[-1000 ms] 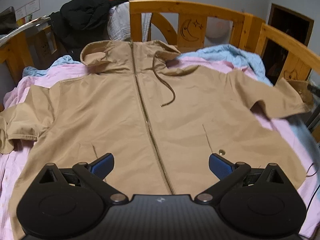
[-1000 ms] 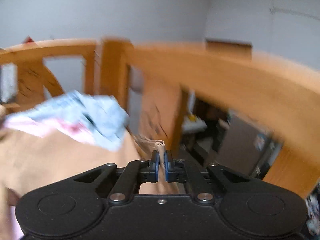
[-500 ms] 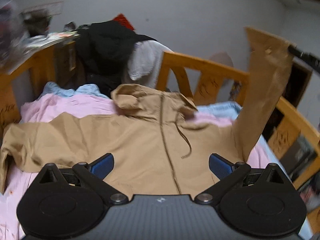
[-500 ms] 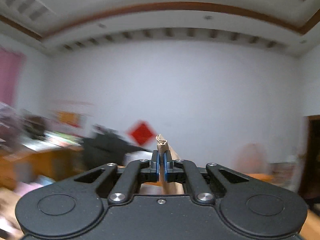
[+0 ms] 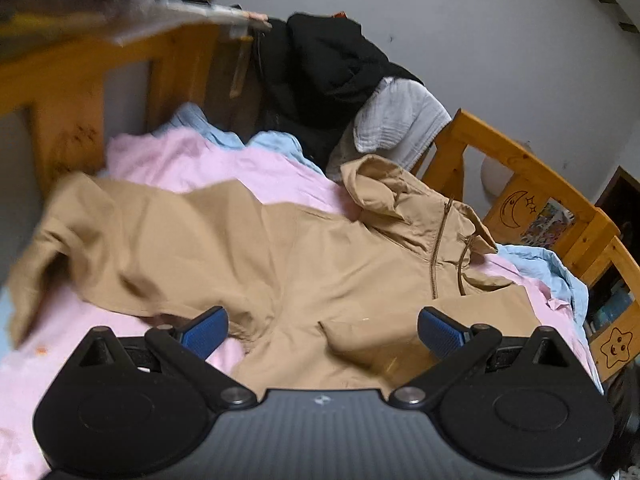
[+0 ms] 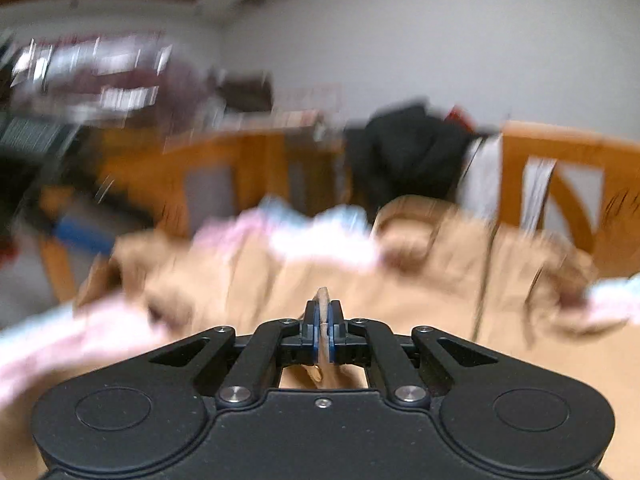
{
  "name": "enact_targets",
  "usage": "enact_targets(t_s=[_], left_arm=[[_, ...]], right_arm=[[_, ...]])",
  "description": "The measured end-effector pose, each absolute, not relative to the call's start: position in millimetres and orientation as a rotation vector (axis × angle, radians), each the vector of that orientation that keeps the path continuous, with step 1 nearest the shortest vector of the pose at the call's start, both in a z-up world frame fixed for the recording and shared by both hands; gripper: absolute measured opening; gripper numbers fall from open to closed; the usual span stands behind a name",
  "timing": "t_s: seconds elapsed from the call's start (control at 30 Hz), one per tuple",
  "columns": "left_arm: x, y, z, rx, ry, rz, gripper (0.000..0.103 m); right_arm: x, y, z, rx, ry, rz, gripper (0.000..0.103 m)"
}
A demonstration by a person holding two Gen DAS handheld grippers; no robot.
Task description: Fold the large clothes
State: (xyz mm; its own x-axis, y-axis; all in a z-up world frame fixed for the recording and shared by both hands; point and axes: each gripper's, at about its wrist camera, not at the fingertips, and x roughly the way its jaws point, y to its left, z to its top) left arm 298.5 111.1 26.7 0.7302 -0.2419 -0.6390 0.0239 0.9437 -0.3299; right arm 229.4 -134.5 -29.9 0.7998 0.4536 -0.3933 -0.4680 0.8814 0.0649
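A tan hooded zip jacket [image 5: 320, 264] lies front up on the bed, its hood [image 5: 376, 188] toward the headboard. My left gripper [image 5: 322, 332] hovers open over the jacket's lower front, nothing between its blue pads. One sleeve [image 5: 80, 232] stretches out to the left. The other sleeve [image 5: 400, 332] lies folded across the front. In the blurred right wrist view, my right gripper [image 6: 323, 320] pinches the tan sleeve cuff [image 6: 322, 296] above the jacket [image 6: 400, 280]; its jaws are opening, with the cuff still pressed between the pads.
Pink sheets [image 5: 200, 160] and light blue cloth [image 5: 540, 264] lie under the jacket. A black garment [image 5: 328, 72] and a white one [image 5: 400, 120] hang over the orange wooden bed rail [image 5: 520, 168]. A wooden side panel [image 5: 80, 92] closes off the left.
The right gripper swung the sleeve from the right rail, up high, then over onto the jacket's front. The left gripper, still open, shifted left and rolled.
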Motion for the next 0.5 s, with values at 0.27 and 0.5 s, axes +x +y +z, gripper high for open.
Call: enact_targets(t_s=[0.27, 0.5], left_arm=[[332, 72, -32, -0.338, 0.77, -0.243, 0.102], [339, 31, -65, -0.127, 0.843, -0.146, 0.102]], right_arm=[[210, -218, -26, -0.035, 0.496, 0.495, 0.072], [307, -364, -32, 0.07, 0.669, 0.021, 0.069]])
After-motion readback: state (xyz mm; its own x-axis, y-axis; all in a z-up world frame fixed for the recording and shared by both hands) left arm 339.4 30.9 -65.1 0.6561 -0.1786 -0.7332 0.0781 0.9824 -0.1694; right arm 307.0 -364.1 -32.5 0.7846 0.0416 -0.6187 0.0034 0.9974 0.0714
